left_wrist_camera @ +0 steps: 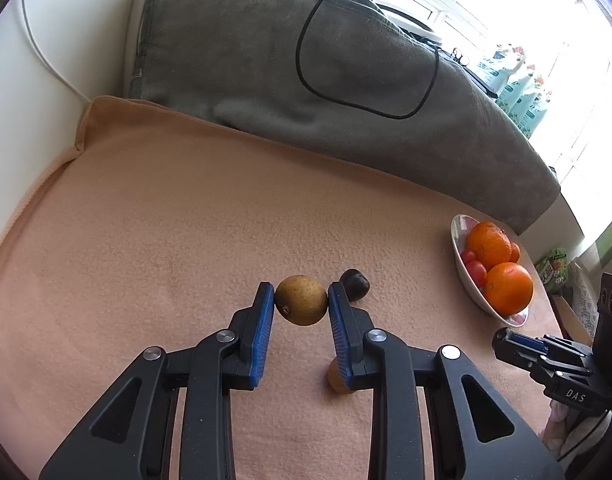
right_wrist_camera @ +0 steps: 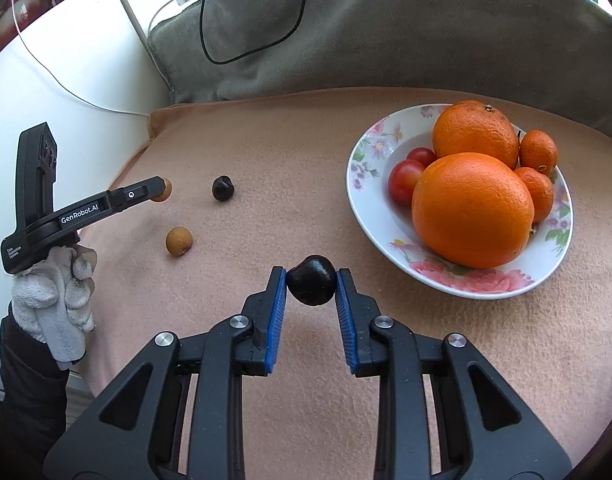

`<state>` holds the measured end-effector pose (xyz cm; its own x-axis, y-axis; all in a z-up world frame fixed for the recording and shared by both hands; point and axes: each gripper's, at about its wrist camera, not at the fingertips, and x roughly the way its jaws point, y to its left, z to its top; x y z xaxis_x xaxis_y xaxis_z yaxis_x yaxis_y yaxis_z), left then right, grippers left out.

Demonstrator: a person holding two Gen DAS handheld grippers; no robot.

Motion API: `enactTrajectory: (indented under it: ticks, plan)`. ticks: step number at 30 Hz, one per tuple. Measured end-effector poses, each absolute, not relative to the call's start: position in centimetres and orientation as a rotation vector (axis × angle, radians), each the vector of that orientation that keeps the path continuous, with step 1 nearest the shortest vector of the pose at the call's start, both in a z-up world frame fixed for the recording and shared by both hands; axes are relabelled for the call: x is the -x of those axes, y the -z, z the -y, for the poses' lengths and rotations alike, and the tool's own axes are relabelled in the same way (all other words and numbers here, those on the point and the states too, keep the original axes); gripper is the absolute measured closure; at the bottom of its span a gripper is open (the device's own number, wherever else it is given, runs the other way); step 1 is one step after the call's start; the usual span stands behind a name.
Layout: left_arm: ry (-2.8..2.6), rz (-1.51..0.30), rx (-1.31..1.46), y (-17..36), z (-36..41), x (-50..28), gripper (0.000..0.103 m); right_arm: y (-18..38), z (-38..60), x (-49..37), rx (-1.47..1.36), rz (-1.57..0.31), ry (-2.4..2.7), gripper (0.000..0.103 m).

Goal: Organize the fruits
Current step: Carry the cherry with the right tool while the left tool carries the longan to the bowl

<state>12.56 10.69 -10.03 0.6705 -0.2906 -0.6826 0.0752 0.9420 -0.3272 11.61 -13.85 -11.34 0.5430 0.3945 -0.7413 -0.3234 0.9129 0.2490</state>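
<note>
My left gripper [left_wrist_camera: 301, 300] is shut on a small tan longan [left_wrist_camera: 301, 299]; it also shows in the right wrist view [right_wrist_camera: 162, 190], held at the cloth's left side. My right gripper [right_wrist_camera: 311, 286] is shut on a dark cherry [right_wrist_camera: 311, 280], just left of the floral bowl [right_wrist_camera: 360, 184]. The bowl holds two big oranges [right_wrist_camera: 472, 208], small mandarins [right_wrist_camera: 538, 152] and cherry tomatoes [right_wrist_camera: 404, 180]. A second cherry [right_wrist_camera: 223, 188] and a second longan [right_wrist_camera: 179, 241] lie on the peach cloth [right_wrist_camera: 286, 140]. In the left wrist view they show beside my fingers as the cherry [left_wrist_camera: 356, 283] and longan [left_wrist_camera: 338, 380].
A grey cushion [right_wrist_camera: 386, 28] with a black cable [right_wrist_camera: 250, 52] backs the cloth. A white surface with a white cable [right_wrist_camera: 86, 80] lies to the left. The bowl sits at the cloth's right edge in the left wrist view [left_wrist_camera: 466, 276].
</note>
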Motion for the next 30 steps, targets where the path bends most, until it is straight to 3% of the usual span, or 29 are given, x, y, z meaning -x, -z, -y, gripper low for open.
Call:
enactTrajectory:
  ticks: [30]
  plan:
    - [0.401, -0.782, 0.206, 6.9, 0.7, -15.5, 0.077, 8.4, 24.7, -10.7, -0.173, -0.807, -0.264, 0.077]
